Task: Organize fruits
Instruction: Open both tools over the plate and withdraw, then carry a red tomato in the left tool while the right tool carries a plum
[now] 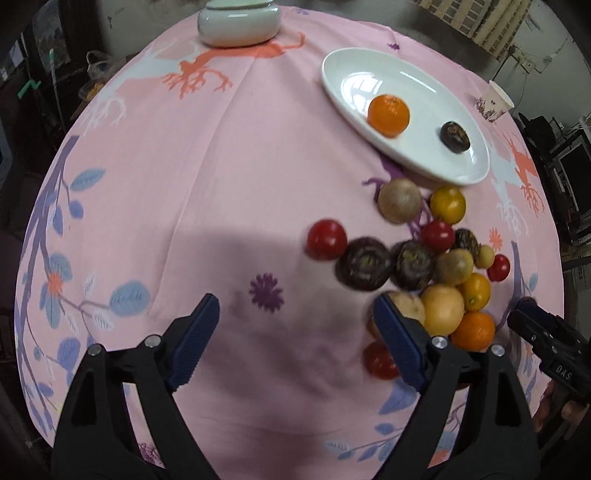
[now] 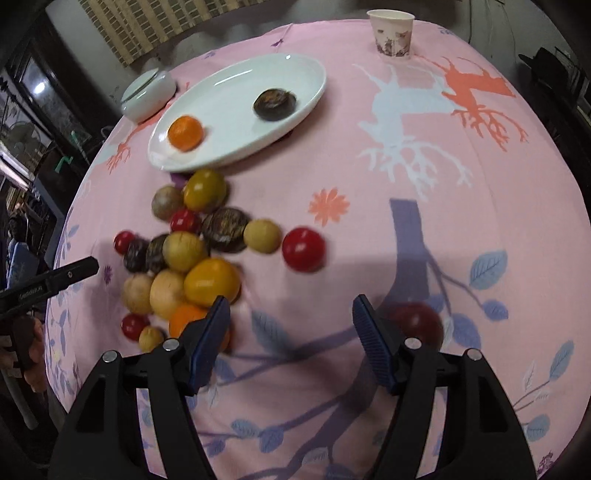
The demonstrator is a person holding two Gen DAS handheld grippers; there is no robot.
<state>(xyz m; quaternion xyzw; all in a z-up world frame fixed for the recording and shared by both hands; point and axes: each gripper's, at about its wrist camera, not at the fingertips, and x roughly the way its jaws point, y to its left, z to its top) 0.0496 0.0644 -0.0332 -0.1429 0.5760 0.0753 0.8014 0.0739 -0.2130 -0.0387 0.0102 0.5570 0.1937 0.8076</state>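
Left gripper (image 1: 295, 325) is held over bare pink tablecloth (image 1: 229, 192), jaws spread wide, nothing between them. Its right finger sits just in front of the near edge of the fruit pile (image 1: 424, 266), partly hiding a pale fruit and a red one.

Right gripper (image 2: 291, 321) is also seen with jaws spread and empty, cloth only in the gap. A dark red fruit (image 2: 421, 321) is seen just behind its right finger; contact cannot be judged, as the frame is blurred there. An orange fruit (image 2: 188, 319) is partly covered by its left finger.

Fruit pile is seen loose on the desk just in front of the white oval plate (image 1: 369, 62): red, yellow, tan and dark purple pieces, most touching each other. One red fruit (image 2: 303, 249) is set slightly apart at the pile's edge.

Two pieces are on the plate, apart from each other: an orange (image 1: 388, 115) and a dark purple fruit (image 1: 455, 136).

A white lidded jar (image 1: 238, 22) is seen at the far edge of the desk, a paper cup (image 2: 393, 33) near another edge beyond the plate
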